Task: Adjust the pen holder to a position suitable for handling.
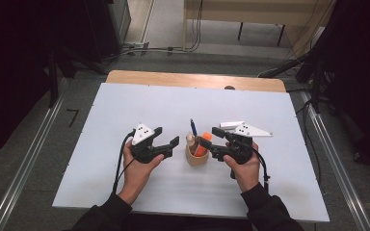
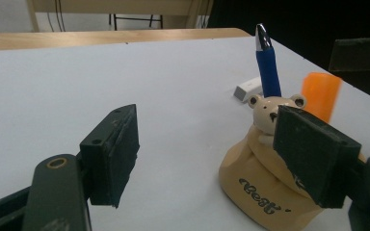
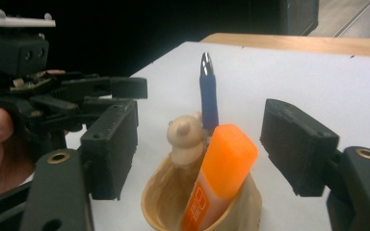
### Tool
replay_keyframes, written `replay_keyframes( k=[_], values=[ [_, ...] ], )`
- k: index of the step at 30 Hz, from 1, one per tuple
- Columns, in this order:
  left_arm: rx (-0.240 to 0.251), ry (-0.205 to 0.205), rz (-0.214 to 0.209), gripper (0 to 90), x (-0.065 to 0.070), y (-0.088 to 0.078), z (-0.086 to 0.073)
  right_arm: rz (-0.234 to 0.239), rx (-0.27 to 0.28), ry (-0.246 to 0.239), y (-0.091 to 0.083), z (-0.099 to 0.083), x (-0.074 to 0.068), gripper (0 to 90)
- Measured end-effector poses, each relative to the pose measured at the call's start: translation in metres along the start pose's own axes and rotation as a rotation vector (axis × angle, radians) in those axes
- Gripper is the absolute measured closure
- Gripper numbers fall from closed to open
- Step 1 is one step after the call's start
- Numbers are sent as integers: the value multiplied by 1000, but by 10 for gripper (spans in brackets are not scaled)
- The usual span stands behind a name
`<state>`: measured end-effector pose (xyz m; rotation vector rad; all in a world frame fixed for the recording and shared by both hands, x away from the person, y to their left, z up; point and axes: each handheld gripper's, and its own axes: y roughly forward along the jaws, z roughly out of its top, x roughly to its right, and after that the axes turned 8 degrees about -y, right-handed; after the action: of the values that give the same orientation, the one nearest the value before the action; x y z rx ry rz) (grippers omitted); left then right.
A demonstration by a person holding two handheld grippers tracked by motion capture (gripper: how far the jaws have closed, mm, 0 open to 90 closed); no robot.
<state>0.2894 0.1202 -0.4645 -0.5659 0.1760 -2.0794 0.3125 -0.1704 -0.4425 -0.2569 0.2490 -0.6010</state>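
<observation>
A tan pen cup (image 1: pixel 197 158) with a small bear figure (image 3: pixel 187 139) on its rim stands on the white table (image 1: pixel 173 103) between my two grippers. It holds a blue pen (image 1: pixel 193 127) and an orange marker (image 1: pixel 201 147), both leaning upright. My left gripper (image 1: pixel 167 135) is open just left of the cup (image 2: pixel 255 187), with nothing between its jaws. My right gripper (image 1: pixel 210 137) is open on the cup's right side. In the right gripper view the orange marker (image 3: pixel 221 168) stands between the jaws with a gap on each side, and the pen (image 3: pixel 208 96) rises behind it.
A small white eraser (image 2: pixel 248 89) lies on the table beyond the cup, near the right hand. The table's far wooden edge (image 1: pixel 192 79) is bare. Cables and metal rails run along the floor on both sides.
</observation>
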Motion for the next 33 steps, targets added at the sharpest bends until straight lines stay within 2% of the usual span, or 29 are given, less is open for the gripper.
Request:
replay_keyframes(
  k=[5, 9, 16, 22, 33],
  values=[
    [3, -1, 3, 250, 0, 0, 0, -19, 24, 2, -7, 6, 5, 251],
    [0, -1, 3, 242, -1, 0, 0, -63, 48, 8, -14, 9, 15, 244],
    [2, 0, 8, 242, -1, 1, -1, -118, 25, 36, -20, 10, 34, 186],
    [1, 0, 10, 232, -1, 1, -1, -212, -13, 18, -22, 10, 50, 166],
    [2, -2, 11, 232, -2, 1, -1, -304, -52, 24, -24, 8, 73, 157]
  ],
)
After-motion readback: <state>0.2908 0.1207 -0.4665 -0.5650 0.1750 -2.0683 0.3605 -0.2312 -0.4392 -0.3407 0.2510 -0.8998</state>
